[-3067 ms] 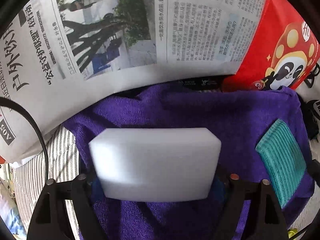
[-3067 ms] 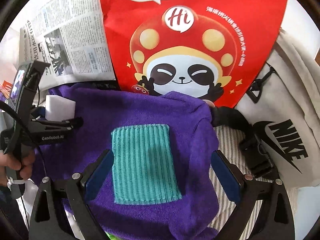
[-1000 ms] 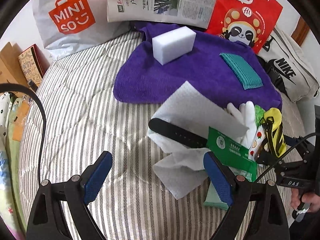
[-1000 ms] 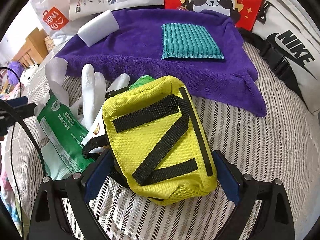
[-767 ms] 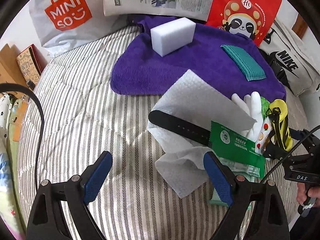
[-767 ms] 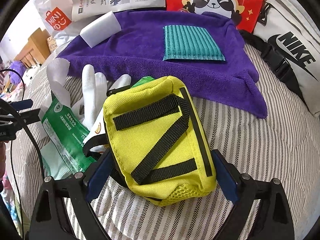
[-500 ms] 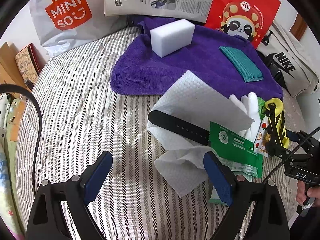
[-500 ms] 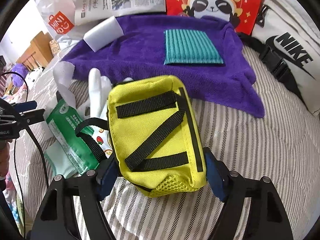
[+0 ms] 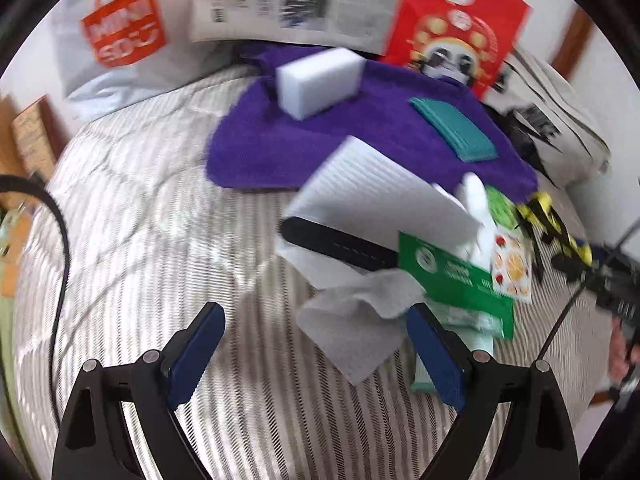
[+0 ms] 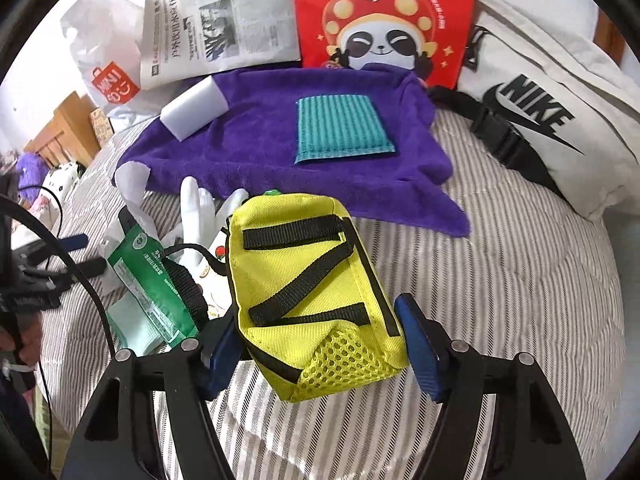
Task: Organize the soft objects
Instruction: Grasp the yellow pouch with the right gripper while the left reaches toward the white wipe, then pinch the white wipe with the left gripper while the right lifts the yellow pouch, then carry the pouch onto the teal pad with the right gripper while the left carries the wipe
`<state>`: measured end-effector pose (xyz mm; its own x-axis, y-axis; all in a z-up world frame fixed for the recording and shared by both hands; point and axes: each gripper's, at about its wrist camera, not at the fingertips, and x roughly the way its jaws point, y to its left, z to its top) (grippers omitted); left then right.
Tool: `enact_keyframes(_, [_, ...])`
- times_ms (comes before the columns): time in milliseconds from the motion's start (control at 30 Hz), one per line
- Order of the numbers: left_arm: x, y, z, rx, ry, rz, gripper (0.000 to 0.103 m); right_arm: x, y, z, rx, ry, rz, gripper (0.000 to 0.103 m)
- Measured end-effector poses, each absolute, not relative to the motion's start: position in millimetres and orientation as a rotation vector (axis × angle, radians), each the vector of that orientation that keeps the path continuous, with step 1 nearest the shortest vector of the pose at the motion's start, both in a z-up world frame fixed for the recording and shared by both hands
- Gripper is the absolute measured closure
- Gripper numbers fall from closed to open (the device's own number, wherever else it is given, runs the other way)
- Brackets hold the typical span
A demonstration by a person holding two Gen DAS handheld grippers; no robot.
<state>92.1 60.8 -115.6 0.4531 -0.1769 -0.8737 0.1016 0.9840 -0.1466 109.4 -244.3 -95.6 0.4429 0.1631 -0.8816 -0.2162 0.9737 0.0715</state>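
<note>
Right gripper (image 10: 320, 354) is clamped on the yellow pouch (image 10: 310, 280), pads pressing its near end by the mesh pocket. The far end tilts up and away toward the purple towel (image 10: 256, 152), so the pouch looks partly lifted off the striped bedding (image 10: 500, 300). The grip at the short end leaves the strapped face up and the body free to swing. Likely step: carry it onto the towel.

On the towel: the white sponge (image 10: 194, 110) at its left far corner, the teal cloth (image 10: 342, 130) about centre. These look like sorted items, laid apart. Open towel shows between the two and along the near edge in front of the cloth, which is the likeliest spot for the pouch.

Left gripper (image 9: 316, 356) is spread wide and empty, hovering over bedding on the near-left side of the towel, view motion-blurred. Just ahead of its right finger lies the unsorted pile: a crumpled tissue (image 9: 360, 320), a white paper sheet (image 9: 376, 196), a black strap (image 9: 340, 246), a green packet (image 9: 452, 276) and a white glove (image 9: 478, 216), all overlapping just off the towel's near edge.

Edges: the towel's far edge butts against the red panda bag (image 10: 384, 20) and newspaper (image 10: 224, 20). The Nike bag (image 10: 540, 120) sits off its right corner. The near-right corner flops onto the bedding. Bare bedding right of the pouch gives room to swing. The pile crowds its left, and the pouch's loop strap rests on the packet and may snag it.
</note>
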Motion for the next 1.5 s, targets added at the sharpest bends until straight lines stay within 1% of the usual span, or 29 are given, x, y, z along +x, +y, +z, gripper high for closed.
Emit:
enact_keyframes(133, [94.4, 51.7, -133.1, 0.029, 1.088, -0.192, 0.011, 103.1, -250.3, -88.2, -0.050, 1.080, 0.204, 0.033])
enact_keyframes(267, [97.6, 41.7, -136.2, 0.070, 1.020, -0.269, 0.011, 100.3, -254.9, -86.0, -0.038, 1.084, 0.191, 0.033])
enact_keyframes(433, [109.6, 21.2, -139.2, 0.168, 0.979, -0.287, 0.011, 100.7, -254.4, -101.7, -0.013, 1.127, 0.197, 0.034])
enact_keyframes(467, [111.2, 18.3, -139.5, 0.167, 0.974, -0.290, 0.017, 100.9, -253.3, -106.1, -0.010, 1.137, 0.200, 0.034])
enact_keyframes(500, [111.1, 17.7, -139.3, 0.163, 0.969, -0.294, 0.029, 101.2, -252.4, -109.5, -0.009, 1.144, 0.203, 0.034])
enact_keyframes(533, [110.5, 16.4, -137.8, 0.159, 0.959, -0.307, 0.037, 102.1, -251.7, -113.2, -0.007, 1.149, 0.206, 0.034])
enact_keyframes(567, [108.8, 15.0, -136.0, 0.162, 0.950, -0.314, 0.053, 103.9, -251.3, -117.3, -0.003, 1.160, 0.206, 0.034])
enact_keyframes(600, [107.4, 13.9, -134.3, 0.161, 0.944, -0.317, 0.066, 105.7, -250.5, -120.9, -0.003, 1.171, 0.202, 0.034])
enact_keyframes(633, [106.9, 13.8, -132.8, 0.154, 0.941, -0.312, 0.072, 107.7, -249.5, -124.0, -0.004, 1.176, 0.201, 0.033])
enact_keyframes(667, [106.9, 14.3, -131.9, 0.147, 0.940, -0.305, 0.082, 109.9, -249.0, -126.2, -0.003, 1.177, 0.199, 0.033])
enact_keyframes(700, [106.7, 16.4, -131.5, 0.139, 0.941, -0.306, 0.087, 111.8, -248.5, -128.4, -0.006, 1.183, 0.192, 0.033])
enact_keyframes(867, [102.3, 32.5, -127.7, 0.077, 0.954, -0.309, 0.090, 117.5, -243.9, -135.1, -0.031, 1.166, 0.194, 0.030])
enact_keyframes(967, [98.5, 39.3, -124.7, 0.046, 0.940, -0.316, 0.091, 117.9, -244.5, -133.7, -0.035, 1.151, 0.192, 0.036])
enact_keyframes(1100, [102.4, 47.5, -122.9, 0.027, 0.955, -0.286, 0.091, 112.6, -251.9, -120.9, -0.035, 1.128, 0.192, 0.038])
enact_keyframes(1200, [95.7, 57.3, -111.0, 0.039, 0.934, -0.248, 0.091, 107.5, -257.8, -107.0, -0.004, 1.099, 0.209, 0.038])
enact_keyframes(1400, [75.4, 68.6, -75.3, -0.055, 0.872, -0.291, 0.091, 105.1, -256.7, -88.6, -0.006, 1.059, 0.219, 0.038])
enact_keyframes(1500, [68.1, 72.5, -61.1, -0.029, 0.851, -0.245, 0.091, 102.6, -259.6, -85.7, -0.016, 1.053, 0.219, 0.038])
